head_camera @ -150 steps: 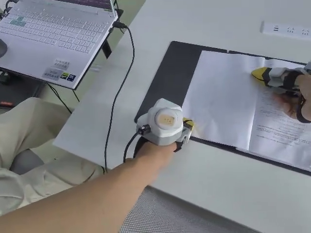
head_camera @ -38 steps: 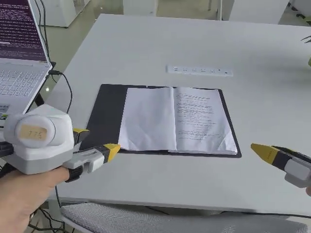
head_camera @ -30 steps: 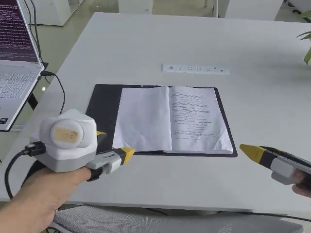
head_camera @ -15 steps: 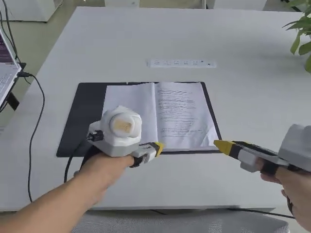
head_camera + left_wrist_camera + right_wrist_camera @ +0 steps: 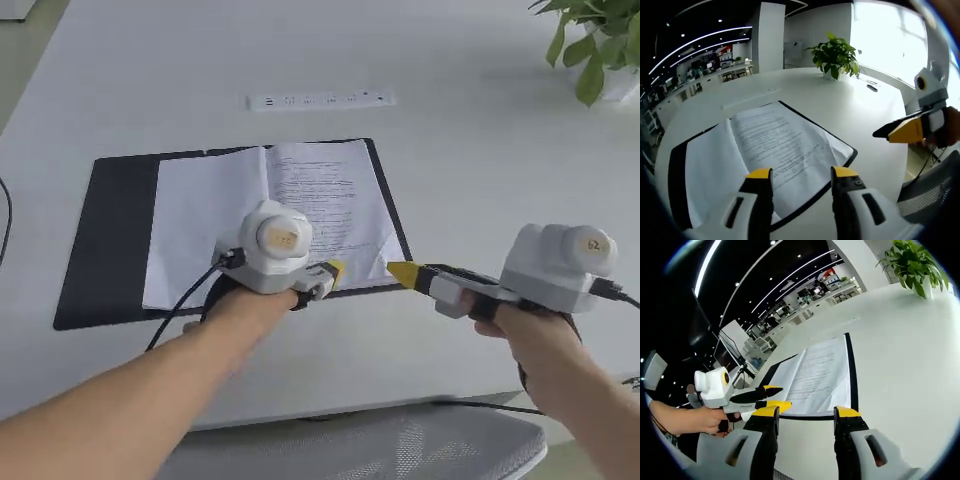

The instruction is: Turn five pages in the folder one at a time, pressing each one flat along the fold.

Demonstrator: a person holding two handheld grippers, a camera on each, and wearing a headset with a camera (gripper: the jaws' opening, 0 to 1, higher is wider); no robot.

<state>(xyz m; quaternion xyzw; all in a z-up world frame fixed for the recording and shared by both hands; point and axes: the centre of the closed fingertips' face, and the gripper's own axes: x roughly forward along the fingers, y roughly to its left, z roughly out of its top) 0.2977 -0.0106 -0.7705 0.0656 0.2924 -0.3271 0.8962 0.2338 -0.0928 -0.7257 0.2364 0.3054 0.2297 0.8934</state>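
Head view shows the folder [image 5: 105,235] lying open; my left gripper [image 5: 328,276] and right gripper [image 5: 402,272] hover at its near edge, jaws spread, empty. Pinching the printed page [image 5: 325,200] too deep could lift several sheets together or crumple its corner.

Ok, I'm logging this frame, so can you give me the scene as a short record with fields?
folder: black, lying open on the white table
left page: blank
right page: printed text
left gripper: open, over the near edge of the pages
right gripper: open, off the folder's near right corner
beyond folder: power strip, potted plant
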